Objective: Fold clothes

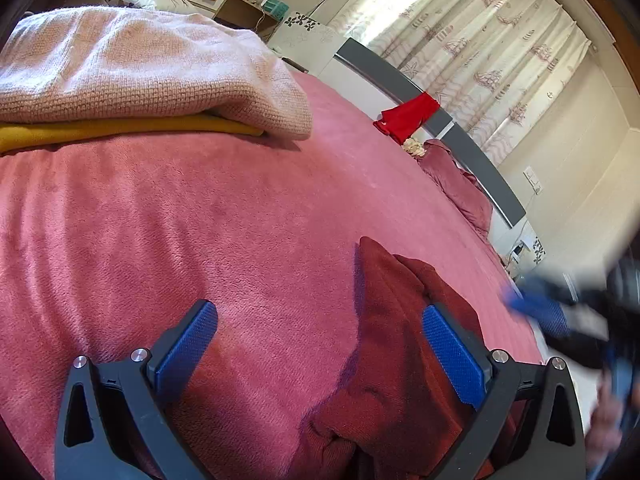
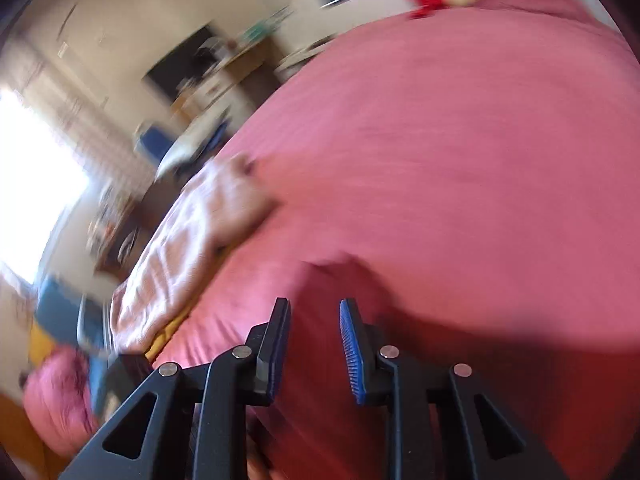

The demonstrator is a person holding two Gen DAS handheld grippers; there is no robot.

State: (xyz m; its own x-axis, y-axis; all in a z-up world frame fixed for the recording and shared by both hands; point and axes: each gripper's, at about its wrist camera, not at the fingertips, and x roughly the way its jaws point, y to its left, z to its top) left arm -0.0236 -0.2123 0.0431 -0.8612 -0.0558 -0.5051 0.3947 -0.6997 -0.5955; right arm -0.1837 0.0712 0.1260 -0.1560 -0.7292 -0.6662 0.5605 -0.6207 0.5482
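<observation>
A bed with a pink fleece cover fills both views. At its far left part lies a stack: a folded pale pink knit sweater on top of a folded mustard cloth. At the far edge, by the grey headboard, a bright red garment hangs. Near the front edge lies a dark red garment, crumpled, not folded. The left tongs are released, spread wide; the right finger is over this garment. The right tongs are blurred in the left view; their jaws stand a little apart with nothing between them.
</observation>
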